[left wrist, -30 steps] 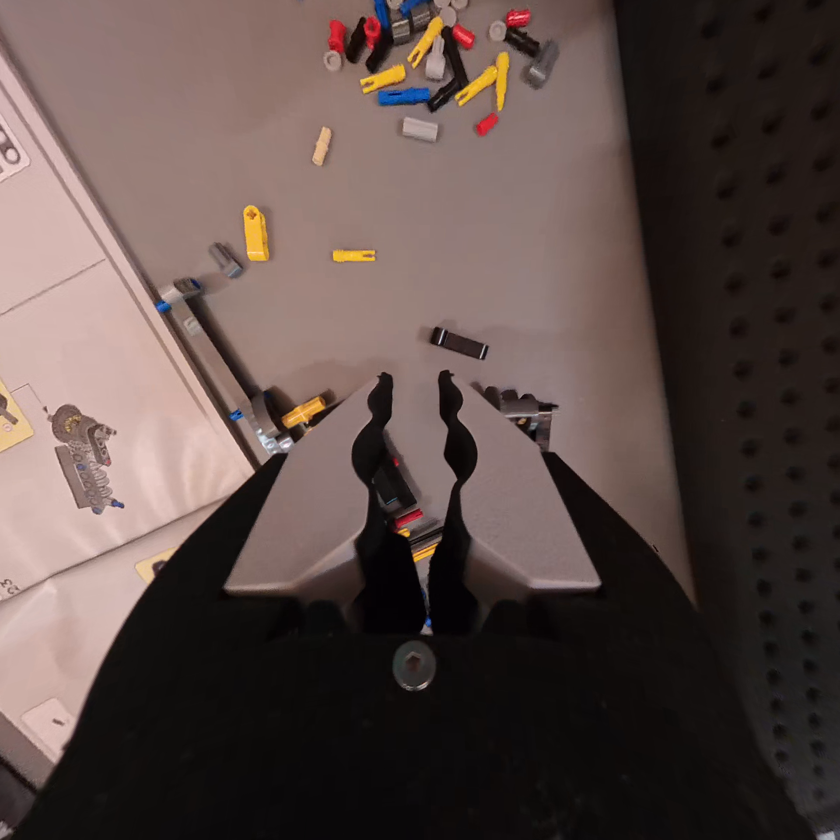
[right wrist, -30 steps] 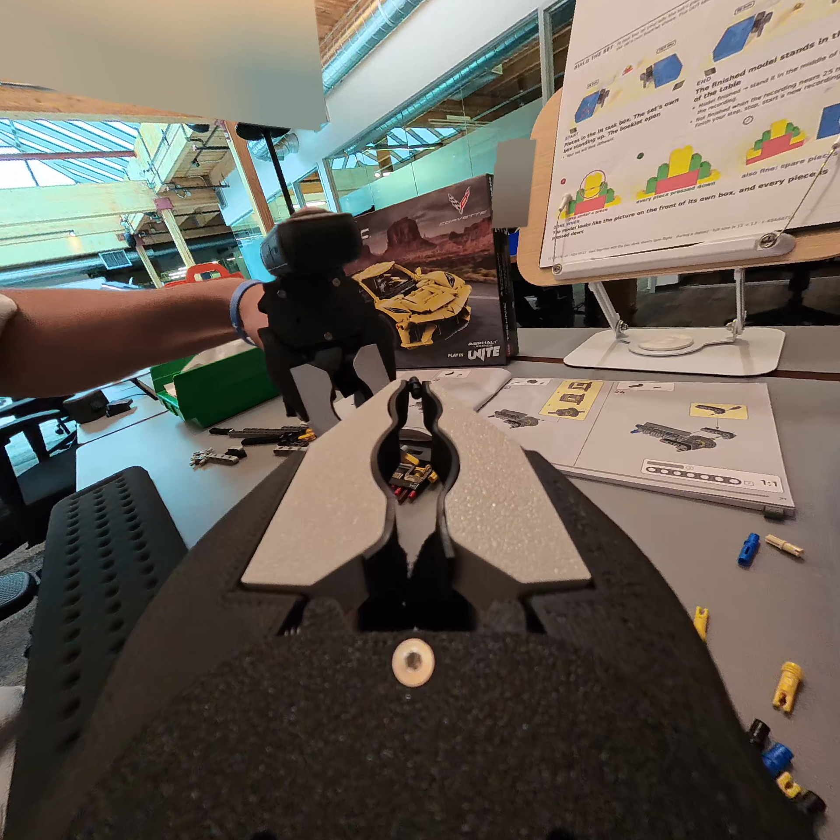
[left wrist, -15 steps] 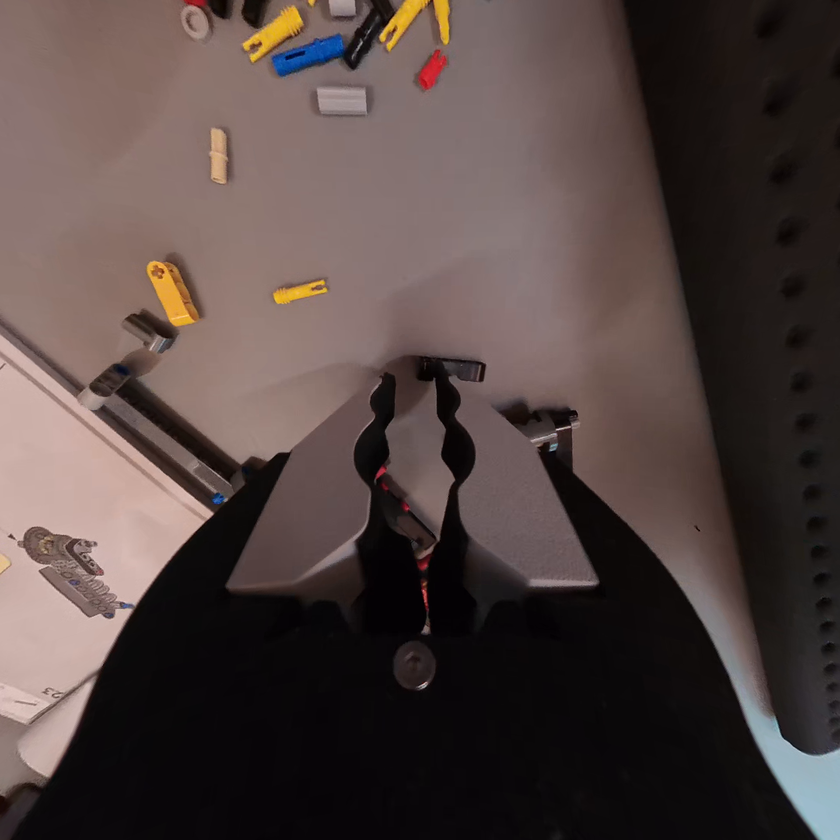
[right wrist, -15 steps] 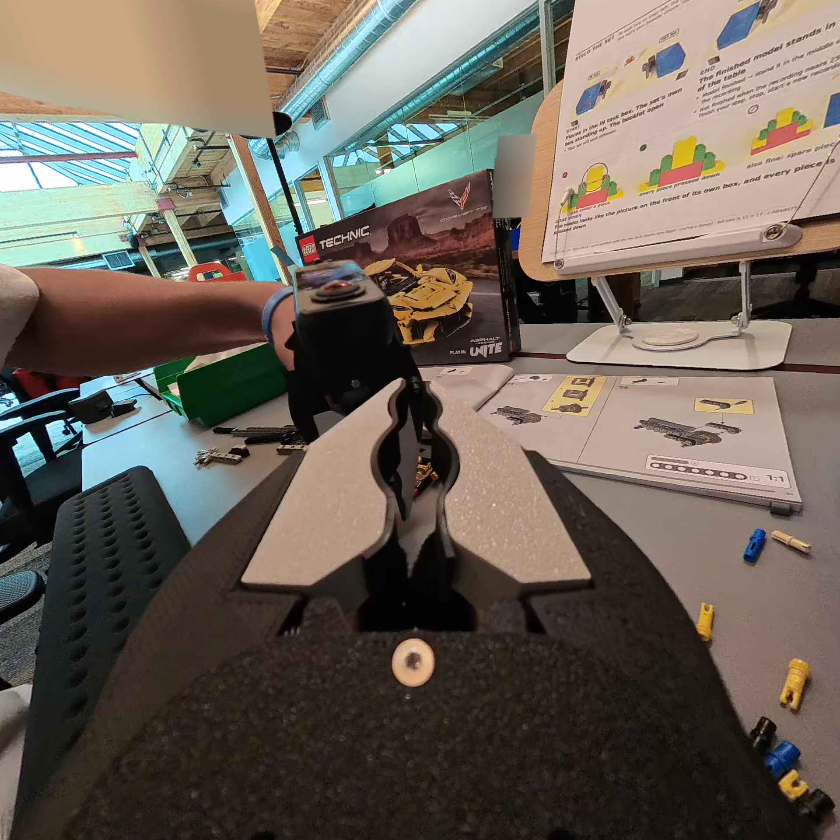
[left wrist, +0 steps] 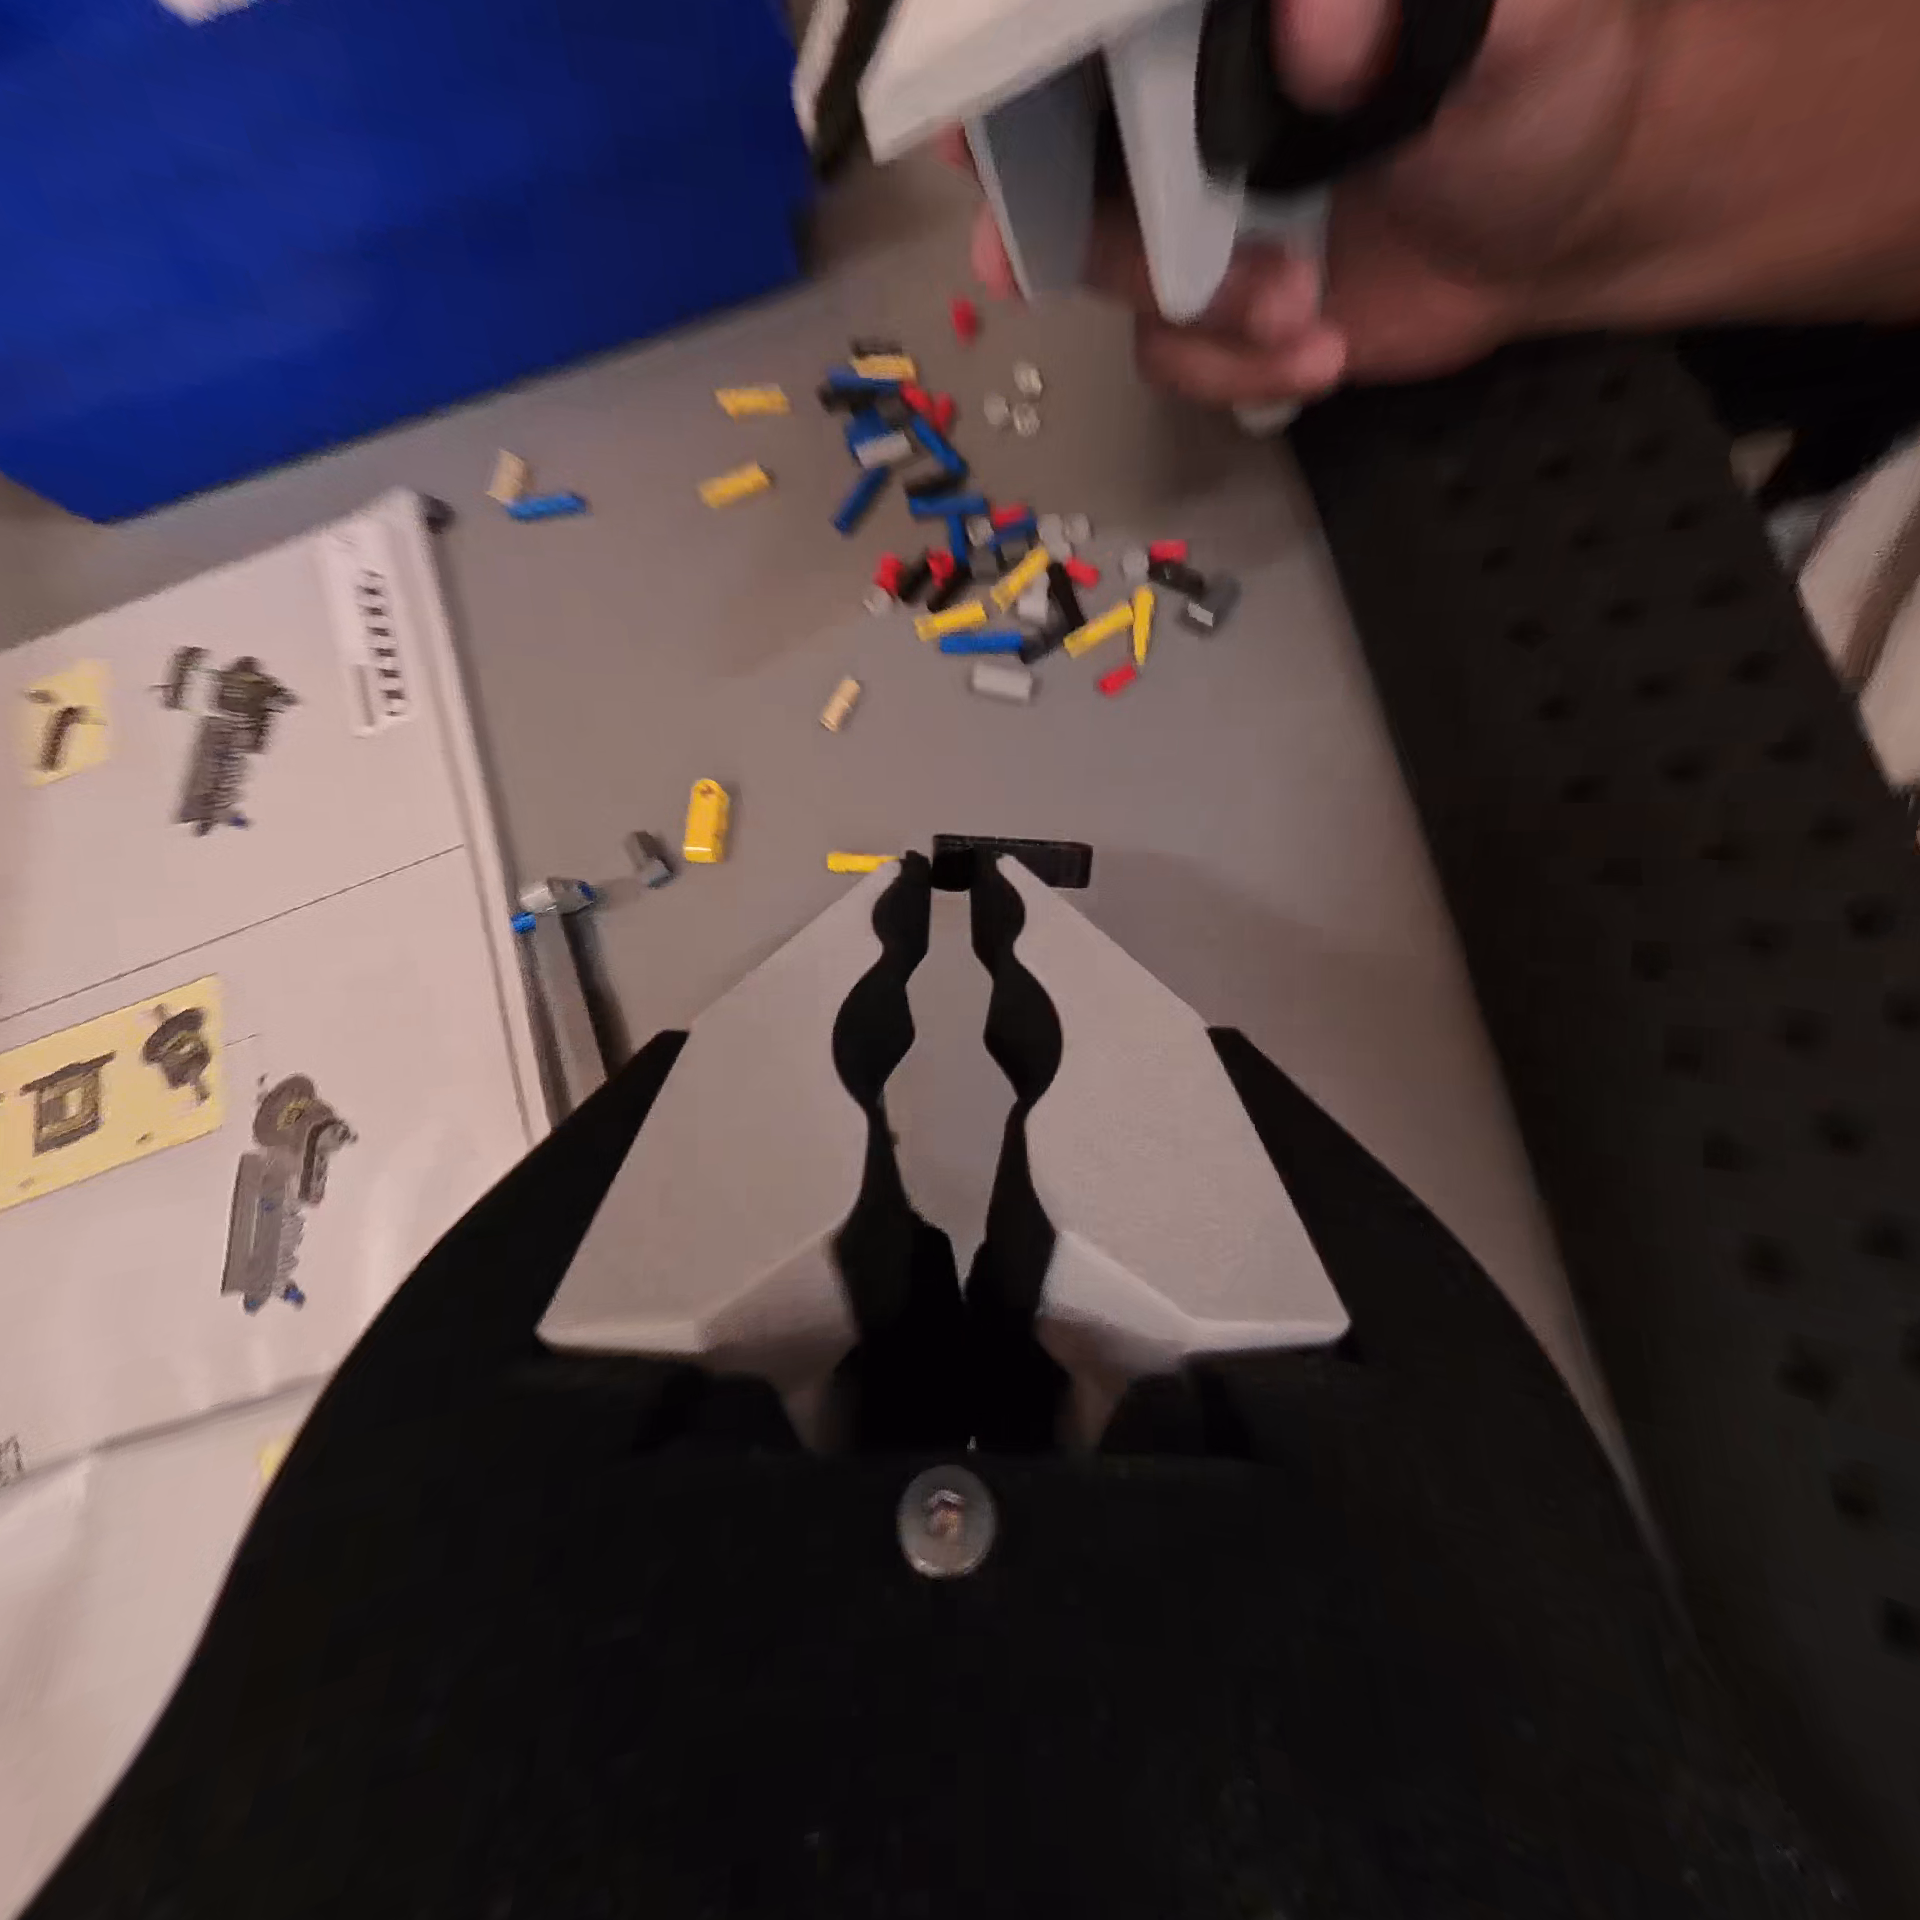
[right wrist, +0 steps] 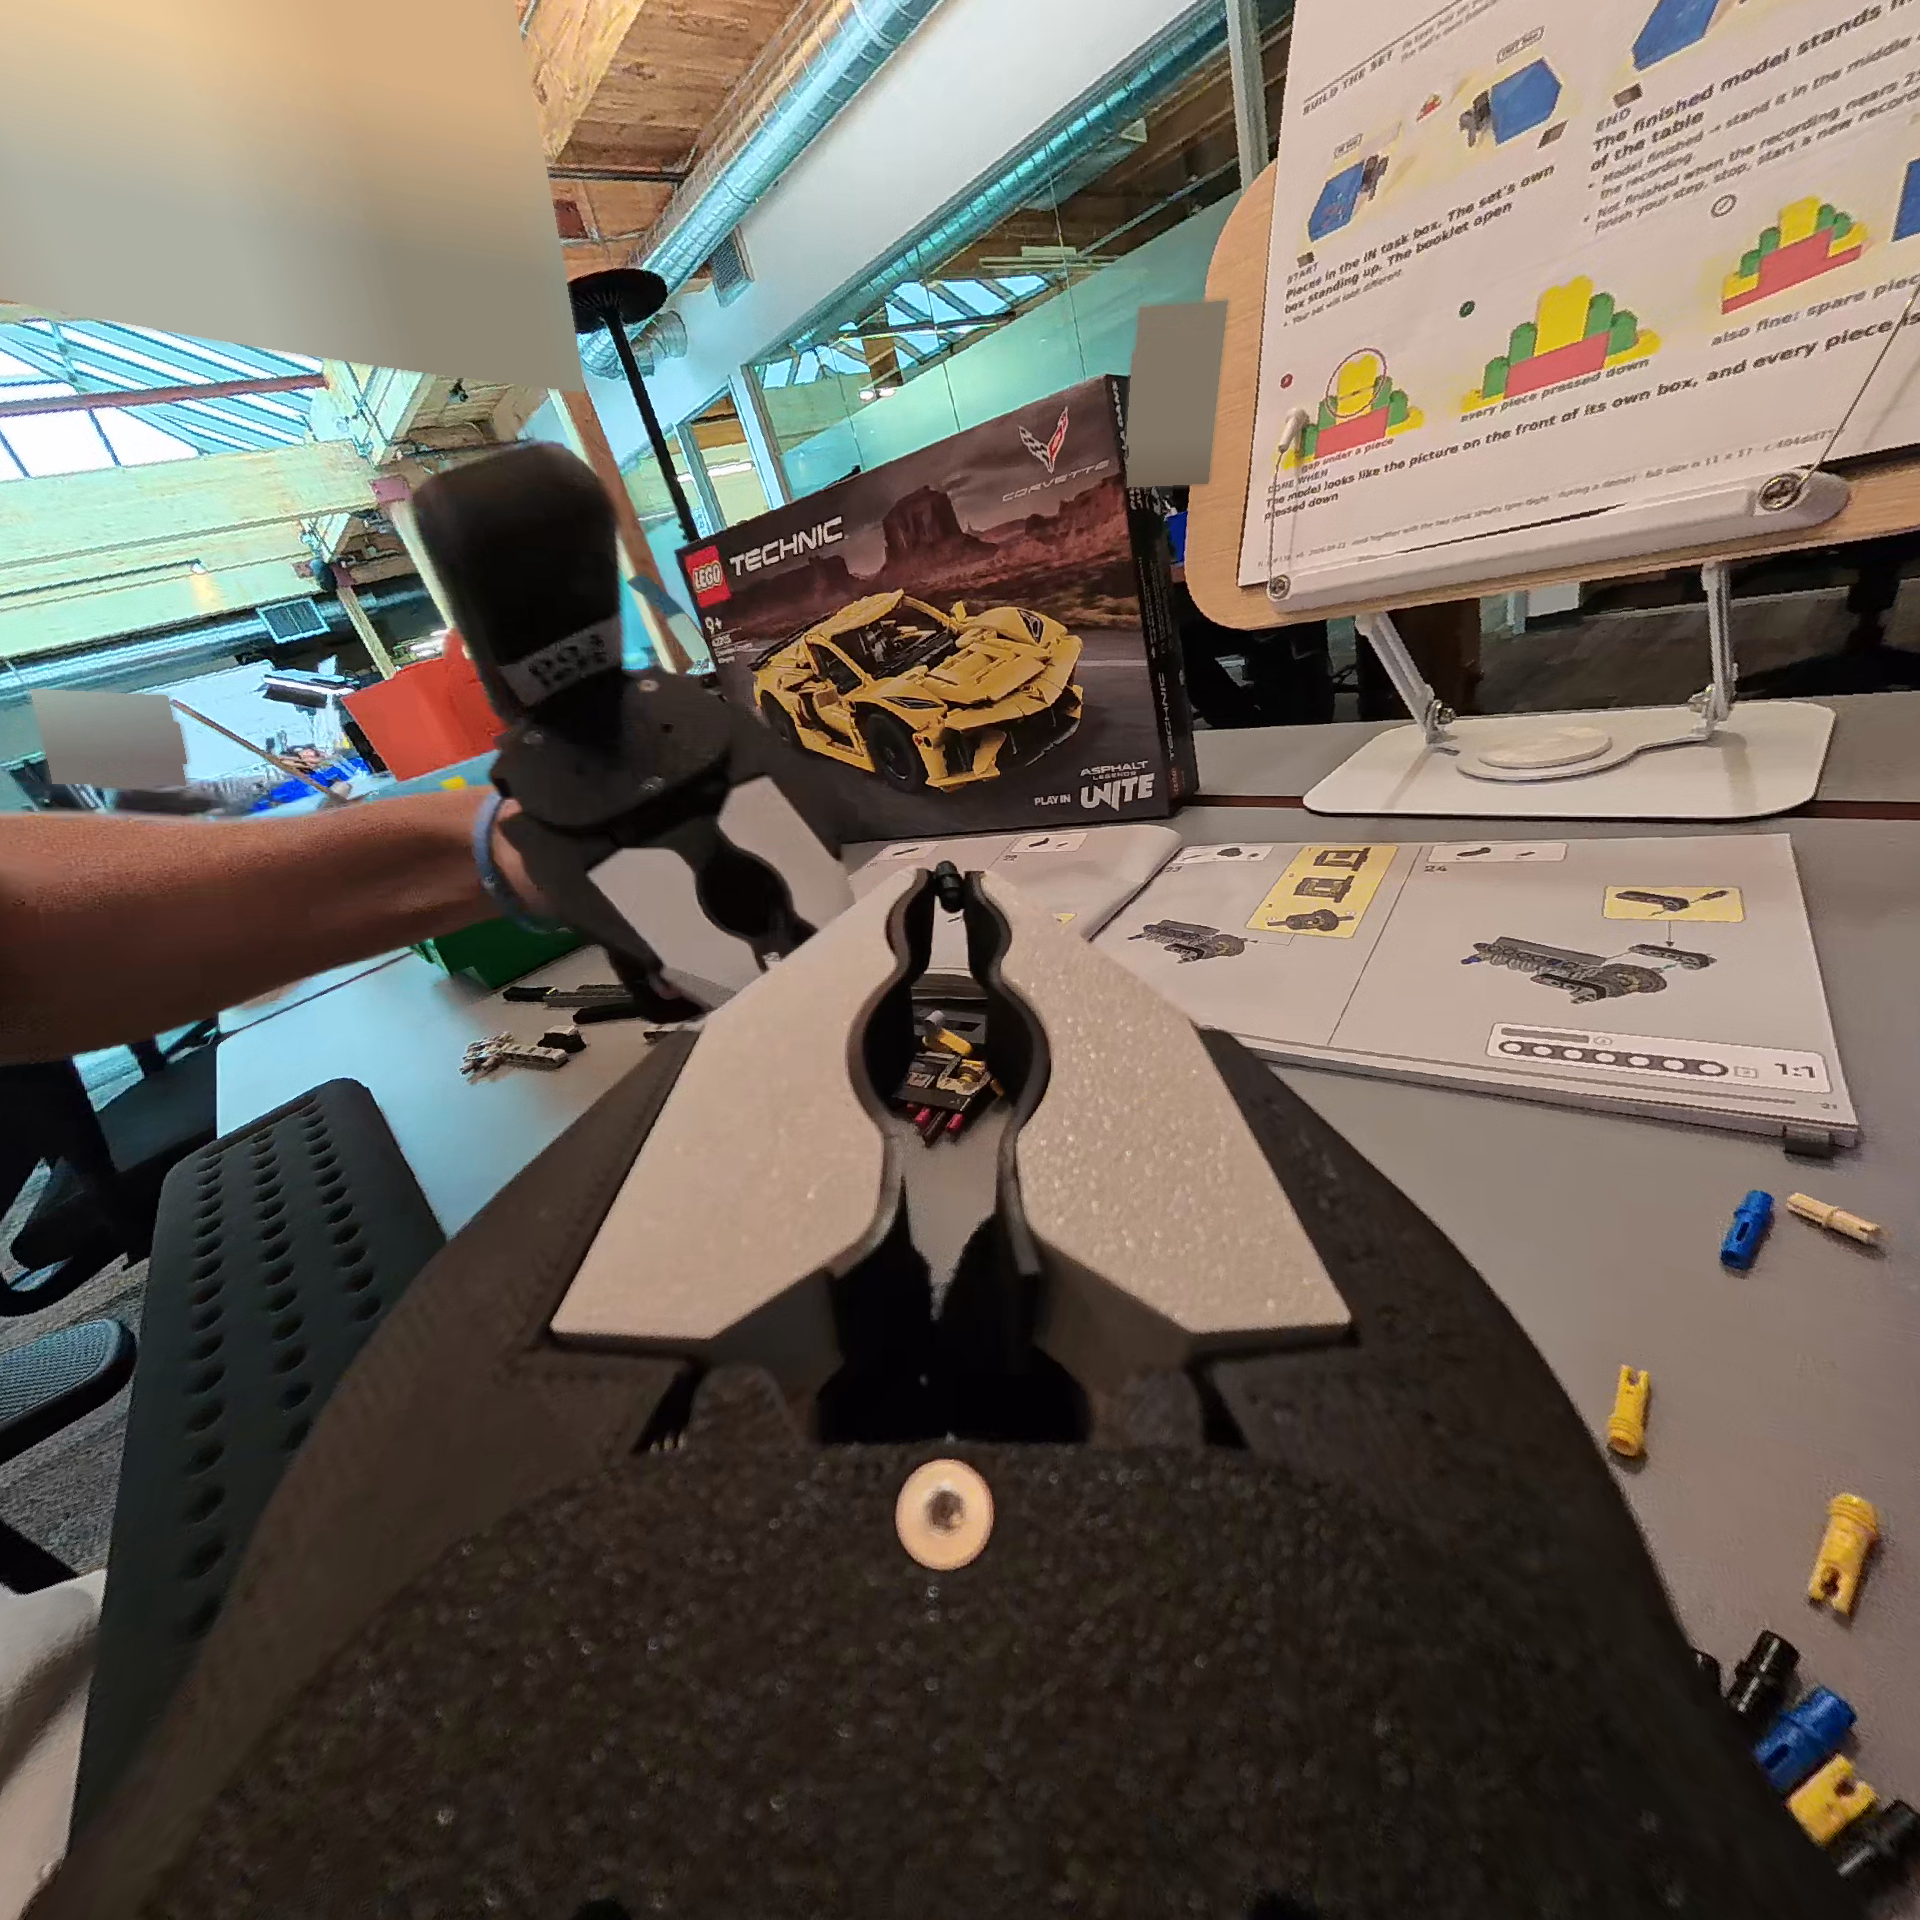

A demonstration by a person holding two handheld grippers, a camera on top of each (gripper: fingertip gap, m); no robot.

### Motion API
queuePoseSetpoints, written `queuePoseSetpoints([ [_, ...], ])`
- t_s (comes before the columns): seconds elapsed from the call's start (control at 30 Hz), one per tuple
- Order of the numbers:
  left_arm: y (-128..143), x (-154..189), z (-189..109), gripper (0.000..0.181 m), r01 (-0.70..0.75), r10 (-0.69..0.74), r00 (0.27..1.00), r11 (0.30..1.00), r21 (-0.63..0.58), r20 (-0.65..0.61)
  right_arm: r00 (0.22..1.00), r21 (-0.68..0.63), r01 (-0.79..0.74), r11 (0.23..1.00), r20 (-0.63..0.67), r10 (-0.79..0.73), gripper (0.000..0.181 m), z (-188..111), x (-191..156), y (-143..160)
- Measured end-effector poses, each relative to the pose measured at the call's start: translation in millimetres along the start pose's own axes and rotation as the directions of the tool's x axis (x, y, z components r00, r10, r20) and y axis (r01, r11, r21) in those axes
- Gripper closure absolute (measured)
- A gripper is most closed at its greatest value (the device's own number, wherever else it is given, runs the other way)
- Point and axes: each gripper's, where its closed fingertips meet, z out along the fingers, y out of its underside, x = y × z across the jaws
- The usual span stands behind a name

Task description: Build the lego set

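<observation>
Pinching one end of a black beam (left wrist: 1013, 860) at its tips, the left gripper (left wrist: 948, 868) has its jaws clamped narrowly on that piece, which sticks out sideways to the right above the grey counter (left wrist: 1195, 831). Just beside the tips lies a yellow pin (left wrist: 858, 861), and a little beyond it a yellow connector (left wrist: 707, 821) and a small grey part (left wrist: 646, 858). An open booklet (left wrist: 239, 935) covers the counter's left side in this view. Farther on, loose pieces (left wrist: 997, 561) in blue, yellow, red, black and grey are scattered toward the far edge, with a blue bin (left wrist: 364, 208) behind them. At the top right a hand (left wrist: 1558, 177) holds the other tool, blurred.

The right gripper (right wrist: 948, 883) is clamped on a small black pin (right wrist: 947, 879) at its very tips. Seen through the gap between its fingers, a partly built assembly (right wrist: 948, 1081) rests on the counter. Blue, yellow and black pins (right wrist: 1808, 1735) lie near the right edge. Beyond are the booklet's pages, the set's box (right wrist: 935, 644) standing upright, and an instruction sheet on a stand (right wrist: 1558, 758).
</observation>
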Motion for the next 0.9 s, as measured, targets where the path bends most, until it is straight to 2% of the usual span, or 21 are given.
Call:
queuePoseSetpoints([
  [0.13,-5,7,-31,0.175,0.118,-0.136,0.974,0.987,0.105,0.182,1.000,-0.012,0.012,1.000,-0.002,-0.012,0.177,2,-1,2],
  [0.17,5,12,-37,0.175,0.127,-0.138,0.964,0.990,0.065,0.226,1.000,-0.016,0.017,1.000,-0.003,-0.017,0.177,2,-1,3],
  [0.2,19,15,-46,0.175,0.109,-0.097,0.951,0.994,-0.025,0.293,1.000,-0.020,0.022,1.000,-0.003,-0.022,0.177,2,-1,4],
  [0.27,49,25,-69,0.175,0.035,0.063,0.924,0.968,-0.248,0.376,1.000,-0.029,0.031,0.999,-0.001,-0.031,0.177,3,-2,5],
  [0.33,84,41,-94,0.175,-0.010,0.206,0.918,0.866,-0.501,0.338,0.999,-0.037,0.038,0.999,0.001,-0.038,0.177,4,-4,6],
  [0.4,117,54,-117,0.175,-0.078,0.333,0.916,0.695,-0.715,0.223,0.999,-0.043,0.048,0.998,-0.001,-0.048,0.177,5,-4,7],
  [0.43,128,59,-123,0.175,-0.130,0.386,0.910,0.618,-0.775,0.155,0.999,-0.044,0.050,0.998,-0.001,-0.050,0.177,5,-4,8],
  [0.47,135,64,-125,0.175,-0.177,0.412,0.907,0.569,-0.803,0.091,0.999,-0.047,0.051,0.998,0.000,-0.051,0.177,5,-4,8],
  [0.57,142,69,-114,0.175,-0.295,0.465,0.885,0.524,-0.799,-0.023,0.998,-0.056,0.063,0.996,-0.007,-0.063,0.177,5,-4,9],
  [0.67,145,61,-101,0.175,-0.402,0.565,0.818,0.424,-0.811,-0.110,0.997,-0.065,0.075,0.995,-0.012,-0.076,0.177,6,-4,11],
  [0.8,152,52,-87,0.174,-0.427,0.603,0.778,0.301,-0.853,-0.176,0.996,-0.076,0.085,0.993,-0.011,-0.086,0.177,6,-4,12],
  [0.83,150,51,-83,0.174,-0.431,0.614,0.770,0.300,-0.851,-0.173,0.996,-0.077,0.085,0.993,-0.012,-0.086,0.177,6,-4,13],
  [0.9,144,58,-70,0.171,-0.411,0.585,0.801,0.385,-0.826,-0.126,0.997,-0.075,0.078,0.994,-0.011,-0.079,0.177,6,-4,13],
])
